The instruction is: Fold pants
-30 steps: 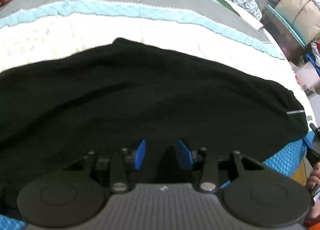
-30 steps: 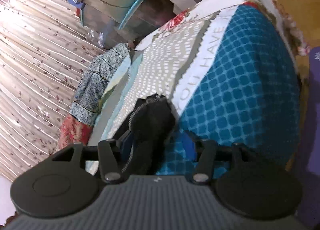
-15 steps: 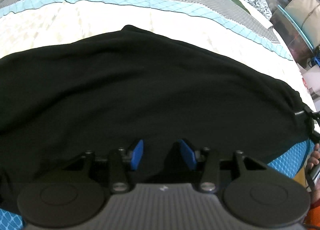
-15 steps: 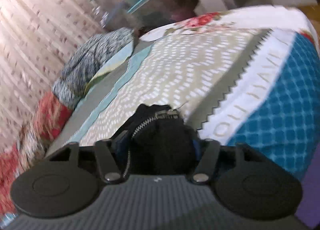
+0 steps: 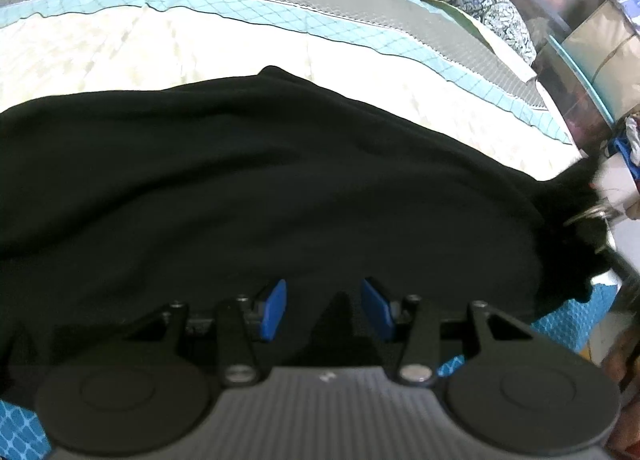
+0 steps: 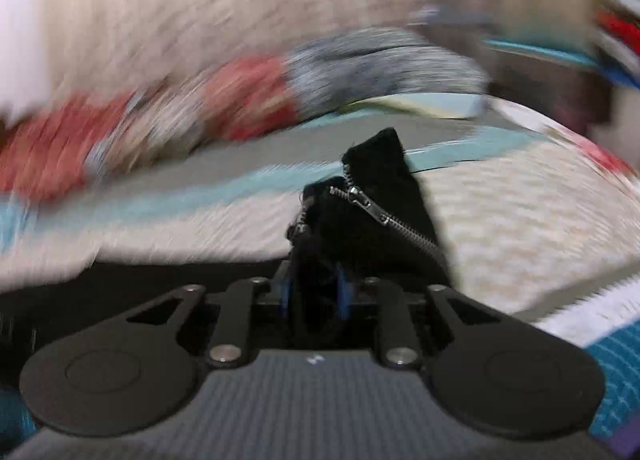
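Spreading across the near half of the patterned bed cover [image 5: 224, 44], the black soft-knit pants [image 5: 256, 188] lie slack on the bed, with shallow wrinkles running through the cloth. A limp, light fabric is indicated: it is expected to drape and sag wherever it is not supported, and to bunch rather than hold a crease.

The left gripper [image 5: 324, 310] hovers low over the near edge of the garment. Its blue pads [image 5: 274, 310] stand apart, and a small peak of black cloth rises between them; whether the pads press on that cloth cannot be told from the left wrist view.

The right gripper [image 6: 314, 296] is closing its jaws on a bunched end of the pants, and black cloth is seen clamped between the pads. A silver metal zipper [image 6: 384, 218] runs along this lifted end, which stands clear above the bed cover.

Hold is best taken at seams, hems or the zippered edge, where doubled cloth is thicker and less likely to slip. A single layer should be avoided, since it is liable to pull free or drag the layer beneath it. Two spaced holds are advised so that the fold edge stays straight.
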The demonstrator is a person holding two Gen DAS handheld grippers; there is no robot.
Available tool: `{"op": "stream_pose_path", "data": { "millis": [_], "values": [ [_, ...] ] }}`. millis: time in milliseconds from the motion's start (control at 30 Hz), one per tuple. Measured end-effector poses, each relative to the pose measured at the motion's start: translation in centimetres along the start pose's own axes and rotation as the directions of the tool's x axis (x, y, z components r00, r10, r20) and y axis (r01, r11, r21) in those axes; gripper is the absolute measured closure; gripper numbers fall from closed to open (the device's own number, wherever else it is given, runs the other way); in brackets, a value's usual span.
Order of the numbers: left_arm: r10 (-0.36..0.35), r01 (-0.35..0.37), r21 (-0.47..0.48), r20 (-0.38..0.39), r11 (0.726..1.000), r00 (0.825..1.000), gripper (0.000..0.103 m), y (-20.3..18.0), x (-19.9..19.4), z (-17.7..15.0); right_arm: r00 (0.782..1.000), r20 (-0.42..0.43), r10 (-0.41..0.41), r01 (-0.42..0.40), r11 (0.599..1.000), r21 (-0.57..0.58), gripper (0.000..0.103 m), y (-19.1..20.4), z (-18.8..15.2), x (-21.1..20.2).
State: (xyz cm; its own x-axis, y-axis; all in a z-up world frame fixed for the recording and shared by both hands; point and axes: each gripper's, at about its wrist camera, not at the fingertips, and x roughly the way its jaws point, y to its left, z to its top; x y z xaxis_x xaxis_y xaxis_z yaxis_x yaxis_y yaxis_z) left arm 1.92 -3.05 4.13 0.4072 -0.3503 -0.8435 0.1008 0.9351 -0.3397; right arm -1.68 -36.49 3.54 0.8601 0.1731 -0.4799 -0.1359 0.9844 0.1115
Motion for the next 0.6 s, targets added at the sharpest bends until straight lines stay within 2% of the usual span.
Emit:
{"op": "stream_pose_path", "data": {
  "millis": [100, 200, 333, 400, 467, 600],
  "values": [
    [-0.002, 0.002, -0.010, 0.003, 1.000, 1.000, 0.060, 0.6, -0.3, -0.3, 0.995, -0.081, 0.059, -0.068, 0.992, -0.109, 0.081, 3.9, -1.7, 1.6],
    [-0.002, 0.002, -0.026, 0.007, 1.000, 1.000, 0.060, 1.2, -0.6, -0.6, 0.991, -0.131, 0.039, -0.062, 0.983, -0.175, 0.078, 6.6, -3.1, 3.0],
    [0.000, 0.001, -0.043, 0.017, 0.999, 1.000, 0.058, 2.1, -1.0, -1.0, 0.992, -0.124, 0.009, -0.046, 0.953, -0.298, 0.069, 8.2, -3.5, 2.8],
    [0.002, -0.001, -0.052, 0.019, 0.999, 1.000, 0.056, 2.5, -1.1, -1.1, 0.989, -0.144, 0.014, -0.062, 0.941, -0.332, 0.050, 8.3, -3.5, 2.6],
    [0.004, -0.003, -0.060, 0.024, 0.998, 1.000, 0.056, 2.7, -1.2, -1.3, 0.990, -0.139, 0.018, -0.064, 0.940, -0.336, 0.047, 8.7, -2.9, 1.9],
    [0.032, -0.030, -0.054, 0.035, 0.998, 0.999, 0.055, 3.4, -1.2, -1.6, 0.991, -0.078, 0.110, -0.130, 0.934, -0.334, 0.048, 10.0, -1.9, 0.0]
  ]
}}
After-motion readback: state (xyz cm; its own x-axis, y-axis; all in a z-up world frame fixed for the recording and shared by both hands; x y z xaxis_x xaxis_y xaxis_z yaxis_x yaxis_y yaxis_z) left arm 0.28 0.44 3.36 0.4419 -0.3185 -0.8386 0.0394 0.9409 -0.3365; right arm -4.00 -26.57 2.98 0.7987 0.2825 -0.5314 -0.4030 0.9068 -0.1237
